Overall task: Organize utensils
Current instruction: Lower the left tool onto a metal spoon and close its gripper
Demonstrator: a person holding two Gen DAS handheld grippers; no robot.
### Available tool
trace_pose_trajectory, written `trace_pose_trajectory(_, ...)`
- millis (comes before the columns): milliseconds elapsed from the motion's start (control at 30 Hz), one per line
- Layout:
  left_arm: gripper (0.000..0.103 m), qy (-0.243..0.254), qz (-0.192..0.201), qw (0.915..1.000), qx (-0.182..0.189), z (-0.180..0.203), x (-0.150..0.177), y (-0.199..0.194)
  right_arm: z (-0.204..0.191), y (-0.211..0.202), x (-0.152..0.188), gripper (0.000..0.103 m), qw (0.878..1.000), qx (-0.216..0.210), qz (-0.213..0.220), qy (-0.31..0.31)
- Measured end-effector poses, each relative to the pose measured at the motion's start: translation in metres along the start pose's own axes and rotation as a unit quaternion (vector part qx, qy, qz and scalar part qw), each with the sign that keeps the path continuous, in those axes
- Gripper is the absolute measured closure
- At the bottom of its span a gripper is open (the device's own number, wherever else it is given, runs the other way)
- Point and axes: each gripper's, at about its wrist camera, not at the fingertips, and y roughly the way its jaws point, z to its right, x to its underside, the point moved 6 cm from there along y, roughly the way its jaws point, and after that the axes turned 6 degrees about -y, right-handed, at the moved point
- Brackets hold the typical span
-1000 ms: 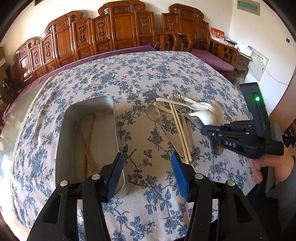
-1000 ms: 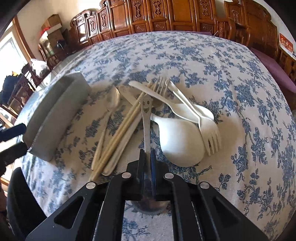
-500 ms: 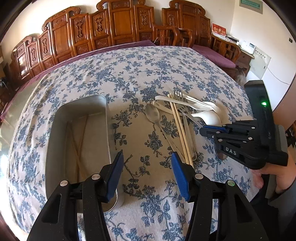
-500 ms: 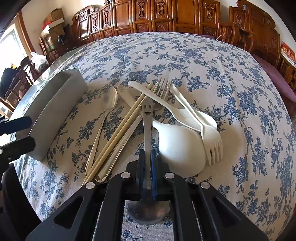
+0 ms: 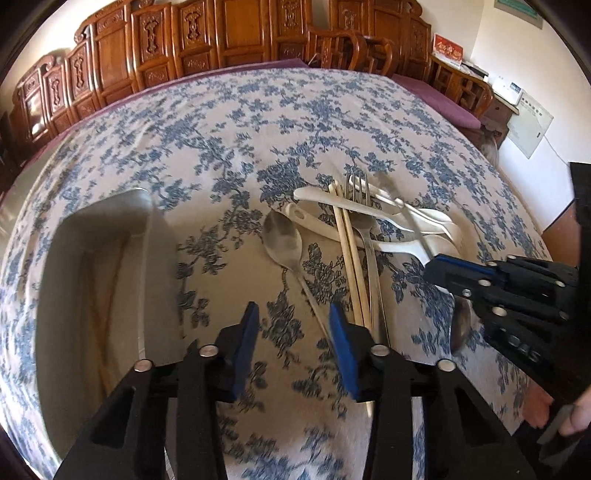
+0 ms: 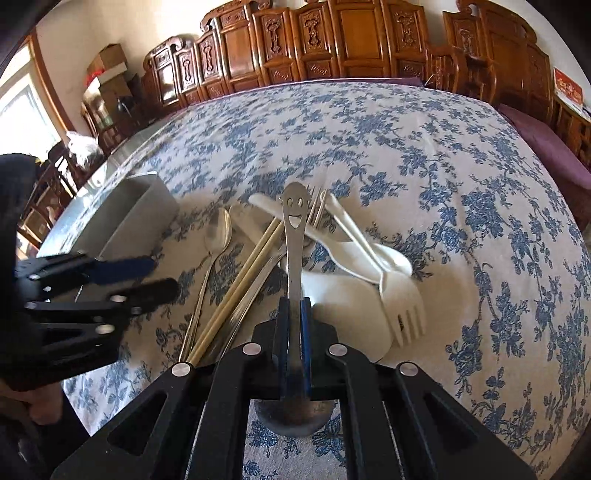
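Observation:
My right gripper (image 6: 293, 321) is shut on the handle of a metal spoon with a smiley face (image 6: 293, 229); its bowl hangs below the fingers. My left gripper (image 5: 295, 339) hovers low over the cloth beside the utensil pile, its jaws closing. The thin handle of a plain metal spoon (image 5: 282, 240) runs just inside the right pad (image 5: 341, 343), and the pads do not press it. Beside it lie pale chopsticks (image 5: 351, 266) and a metal fork (image 5: 364, 221). The metal tray (image 5: 159, 258) on the left holds wooden chopsticks (image 5: 107, 295).
White plastic spoons and a white plastic fork (image 6: 402, 306) lie heaped on a large white spoon (image 6: 343, 306) at the pile's right. A person's hand (image 5: 535, 410) holds the right gripper (image 5: 461, 273). Carved wooden chairs (image 5: 236, 33) line the far table edge.
My left gripper has moved right and down from over the tray toward the plain spoon's handle, and its jaws have narrowed. The right gripper keeps its hold and has barely moved.

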Motion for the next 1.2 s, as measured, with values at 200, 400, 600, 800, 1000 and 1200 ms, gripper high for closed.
trace_pose_trajectory(200, 0.078, -0.011, -0.021, 0.9997, 0.008, 0.006, -0.003, 0.021, 0.004, -0.003, -0.003, 0.096, 1.0, -0.003, 0.009, 0.008)
trace_pose_trajectory(400, 0.089, -0.008, -0.024, 0.9996, -0.008, 0.006, -0.004, 0.027, 0.003, -0.002, -0.003, 0.096, 1.0, -0.004, 0.009, 0.005)
trace_pose_trajectory(600, 0.099, -0.03, -0.038, 0.9988, 0.002, -0.006, -0.004, 0.026, 0.0, -0.001, -0.003, 0.096, 1.0, -0.005, 0.008, 0.002)
trace_pose_trajectory(800, 0.102, -0.001, -0.028, 0.9995, -0.017, -0.002, -0.001, 0.024, -0.001, 0.001, -0.003, 0.096, 1.0, -0.005, 0.007, 0.0)
trace_pose_trajectory(1000, 0.103, 0.009, -0.027, 0.9994, -0.019, 0.001, 0.002, 0.022, -0.003, 0.0, -0.004, 0.096, 1.0, -0.006, 0.008, -0.002)
trace_pose_trajectory(1200, 0.102, 0.003, -0.037, 0.9991, -0.021, -0.001, 0.001, 0.023, -0.005, 0.0, -0.005, 0.096, 1.0, -0.006, 0.006, -0.004)
